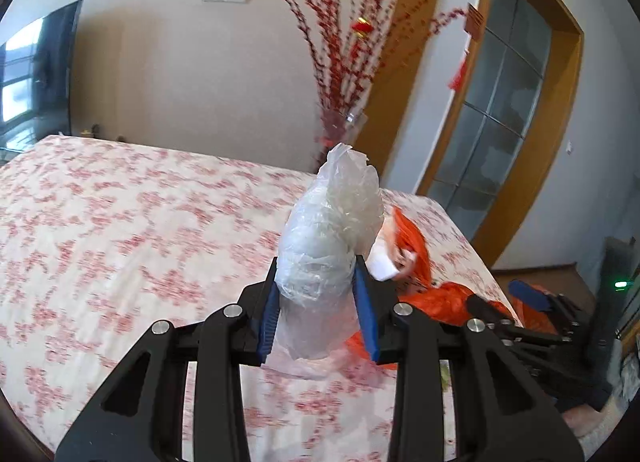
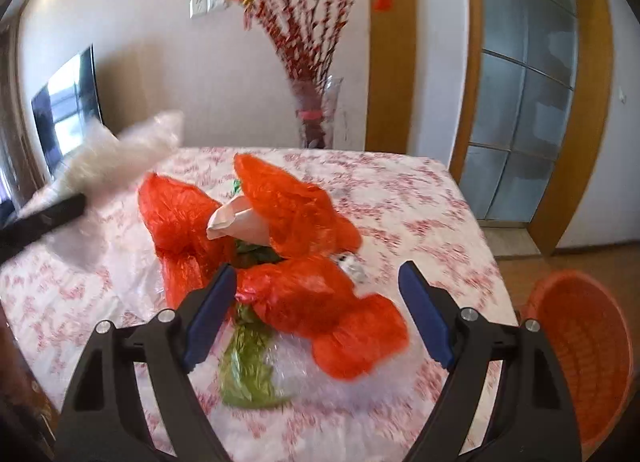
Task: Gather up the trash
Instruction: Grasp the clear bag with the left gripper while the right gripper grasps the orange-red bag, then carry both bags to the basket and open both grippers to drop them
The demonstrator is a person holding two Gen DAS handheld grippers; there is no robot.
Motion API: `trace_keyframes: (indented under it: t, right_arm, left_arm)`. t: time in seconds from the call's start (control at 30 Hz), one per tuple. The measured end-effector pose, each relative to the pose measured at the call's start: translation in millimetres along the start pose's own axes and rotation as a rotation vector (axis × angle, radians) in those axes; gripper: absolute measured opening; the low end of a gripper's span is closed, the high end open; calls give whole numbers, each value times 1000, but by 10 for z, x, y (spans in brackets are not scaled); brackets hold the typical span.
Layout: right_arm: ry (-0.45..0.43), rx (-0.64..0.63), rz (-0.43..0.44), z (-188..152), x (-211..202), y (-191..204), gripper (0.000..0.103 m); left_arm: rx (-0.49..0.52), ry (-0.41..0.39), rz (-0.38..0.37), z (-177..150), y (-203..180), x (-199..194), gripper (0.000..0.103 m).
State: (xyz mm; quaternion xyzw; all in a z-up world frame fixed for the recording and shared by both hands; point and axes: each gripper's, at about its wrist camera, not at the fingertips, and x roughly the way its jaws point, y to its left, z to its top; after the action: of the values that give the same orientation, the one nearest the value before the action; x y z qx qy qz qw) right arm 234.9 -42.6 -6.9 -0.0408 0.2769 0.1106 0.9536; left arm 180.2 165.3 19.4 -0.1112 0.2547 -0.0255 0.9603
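The left tool (image 1: 320,302) has its blue pads closed on a crumpled wad of clear plastic wrap (image 1: 332,229), which stands up out of the grip with its long axis pointing up the middle of the left wrist view, lifted clear of the desk (image 1: 120,221) with its floral cloth. The right tool (image 2: 316,314) stands wide open with nothing between its pads, hovering just above the pile of trash that sits in the centre of the right wrist view.

That pile is mostly an orange plastic bag (image 2: 296,238), bunched in several lobes, with a folded white paper (image 2: 240,221) poking out near its top and a green wrapper (image 2: 248,366) trailing from under it toward the lower middle of the frame. The nearest orange lobe lies straight ahead between the open pads, so the right tool looks the nearer one for the next pick.

An orange basket (image 2: 580,350) stands off the desk edge at lower right of the right wrist view, likely where the trash goes; from there the left tool's load would have to cross over the pile. At the far edge, a glass vase (image 2: 320,113) of red branches stands well apart from the work.
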Motion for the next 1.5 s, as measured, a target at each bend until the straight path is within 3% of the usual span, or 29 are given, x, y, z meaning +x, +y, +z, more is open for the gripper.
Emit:
trace_keyframes:
  t: [0.2, 0.27, 0.57, 0.93, 1.5]
  right_arm:
    - [106, -47, -16, -74, 352, 76, 79]
    - [128, -49, -15, -121, 396, 80, 67]
    - [119, -68, -11, -205, 231, 145, 46]
    - [3, 21, 2, -68, -298, -140, 46]
    - [-99, 141, -114, -151, -836, -895, 46]
  left_arm:
    - [-23, -16, 46, 52, 226, -71, 34]
    - [-38, -13, 56, 66, 303, -56, 34]
    - [-51, 6, 44, 28, 305, -49, 34]
    - [-21, 12, -8, 6, 35, -63, 34]
    - [49, 43, -145, -72, -745, 46, 34]
